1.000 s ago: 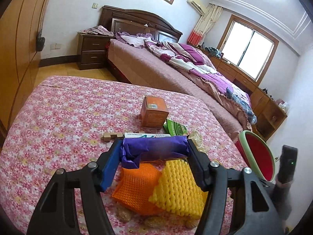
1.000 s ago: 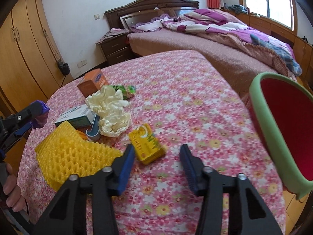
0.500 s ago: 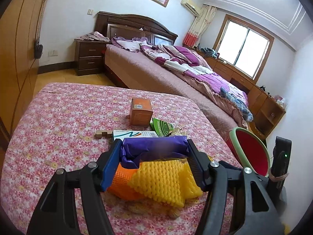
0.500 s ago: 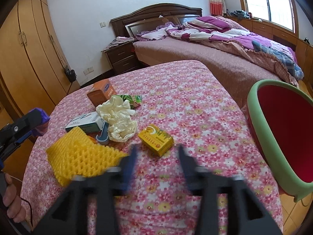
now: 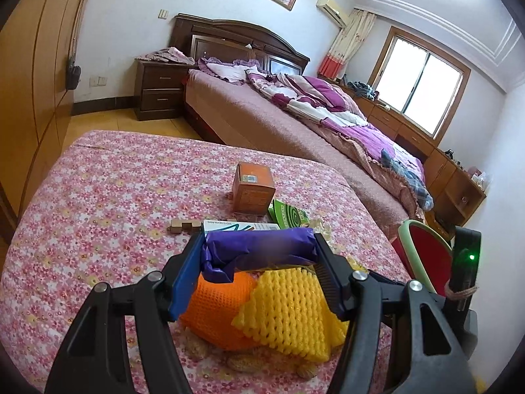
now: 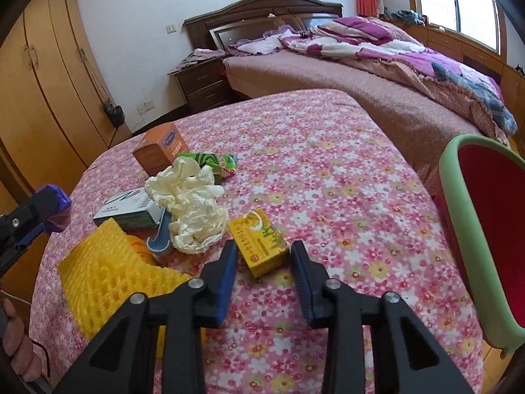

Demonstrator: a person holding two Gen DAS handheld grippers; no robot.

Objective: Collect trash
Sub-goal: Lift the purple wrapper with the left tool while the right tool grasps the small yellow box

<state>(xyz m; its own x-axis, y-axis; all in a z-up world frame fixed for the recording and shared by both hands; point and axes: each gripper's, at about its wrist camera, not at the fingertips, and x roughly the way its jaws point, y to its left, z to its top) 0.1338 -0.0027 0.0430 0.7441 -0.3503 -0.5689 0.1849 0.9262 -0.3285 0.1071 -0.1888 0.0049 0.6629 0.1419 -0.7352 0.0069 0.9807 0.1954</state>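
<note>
Closing in on the small yellow cardboard box, the right gripper has its blue-padded jaws partly open on either side of the box's near corner; they have just been closing, and the pads look not yet pressed on it. The left gripper is clamped on a crumpled purple plastic wrapper, held above an orange foam net and a yellow foam fruit net. At ten o'clock from the yellow box lie crumpled cream-white paper, a white-and-green flat carton, a green printed packet and an orange cardboard box, all on the pink floral bedspread. The red bin with a green rim waits at three o'clock.

The step in hand looks to be picking up the yellow box; next the jaws need to squeeze its sides, lift, and swing right to the bin.

Against a second ago, the right jaws stand narrower after a brief widening, and the box sits more squarely between them; the left grip is unchanged.
</note>
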